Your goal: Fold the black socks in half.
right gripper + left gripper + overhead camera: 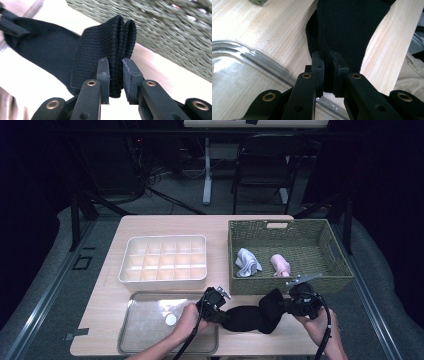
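Black sock (pixel 250 316) — clamped at each end by a hand-held gripper — spans the wooden table (pixel 165 226) beside the wicker basket (pixel 340 270).

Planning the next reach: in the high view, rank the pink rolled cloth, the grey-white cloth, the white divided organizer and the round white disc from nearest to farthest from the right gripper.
From the right gripper:
1. Pink rolled cloth, in the green wicker basket, just beyond it.
2. Grey-white cloth, in the basket, left of the pink one.
3. Round white disc, on the metal tray, far left.
4. White divided organizer, far left and back; close to third.
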Demonstrator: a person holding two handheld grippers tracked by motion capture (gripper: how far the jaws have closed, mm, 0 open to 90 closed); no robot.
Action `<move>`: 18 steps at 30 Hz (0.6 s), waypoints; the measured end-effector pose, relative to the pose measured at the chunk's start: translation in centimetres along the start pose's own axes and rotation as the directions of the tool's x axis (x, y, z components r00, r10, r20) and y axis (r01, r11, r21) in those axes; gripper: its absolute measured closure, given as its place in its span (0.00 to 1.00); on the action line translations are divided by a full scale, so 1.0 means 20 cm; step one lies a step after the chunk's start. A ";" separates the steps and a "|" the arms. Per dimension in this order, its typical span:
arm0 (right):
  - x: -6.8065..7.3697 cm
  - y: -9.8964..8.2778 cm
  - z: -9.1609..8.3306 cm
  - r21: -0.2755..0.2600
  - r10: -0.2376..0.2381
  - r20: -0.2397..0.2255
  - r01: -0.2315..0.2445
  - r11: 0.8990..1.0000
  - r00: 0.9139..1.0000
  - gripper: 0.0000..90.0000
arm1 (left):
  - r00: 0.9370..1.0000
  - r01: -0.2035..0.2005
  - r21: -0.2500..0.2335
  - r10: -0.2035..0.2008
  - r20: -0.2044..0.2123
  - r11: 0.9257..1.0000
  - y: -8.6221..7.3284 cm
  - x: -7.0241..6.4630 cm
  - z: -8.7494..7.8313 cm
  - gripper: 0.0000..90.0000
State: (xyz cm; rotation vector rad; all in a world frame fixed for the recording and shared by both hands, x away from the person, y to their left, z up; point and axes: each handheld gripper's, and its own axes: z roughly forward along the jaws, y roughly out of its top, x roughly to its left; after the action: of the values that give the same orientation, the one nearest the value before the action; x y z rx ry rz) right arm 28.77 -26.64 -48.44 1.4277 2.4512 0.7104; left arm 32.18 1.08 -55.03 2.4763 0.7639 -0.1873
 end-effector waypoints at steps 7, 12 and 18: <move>0.11 0.04 -0.01 -0.017 -0.062 -0.038 0.061 0.998 0.997 0.86 | 1.000 0.018 -0.014 -0.018 0.007 1.000 0.00 0.00 0.01 0.92; 0.17 0.07 0.00 -0.032 -0.091 -0.067 0.089 0.996 0.994 0.86 | 0.999 0.030 -0.019 -0.030 0.013 0.999 0.01 0.00 0.02 0.92; 0.25 0.11 0.05 -0.033 -0.135 -0.087 0.133 0.991 0.987 0.86 | 1.000 0.029 -0.012 -0.029 0.007 1.000 0.01 0.00 0.03 0.92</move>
State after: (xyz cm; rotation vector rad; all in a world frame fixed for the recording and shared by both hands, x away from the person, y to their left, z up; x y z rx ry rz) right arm 28.30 -21.10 -47.93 1.2327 2.5657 0.7898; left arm 32.27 0.59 -55.39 2.4532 0.7955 -0.2013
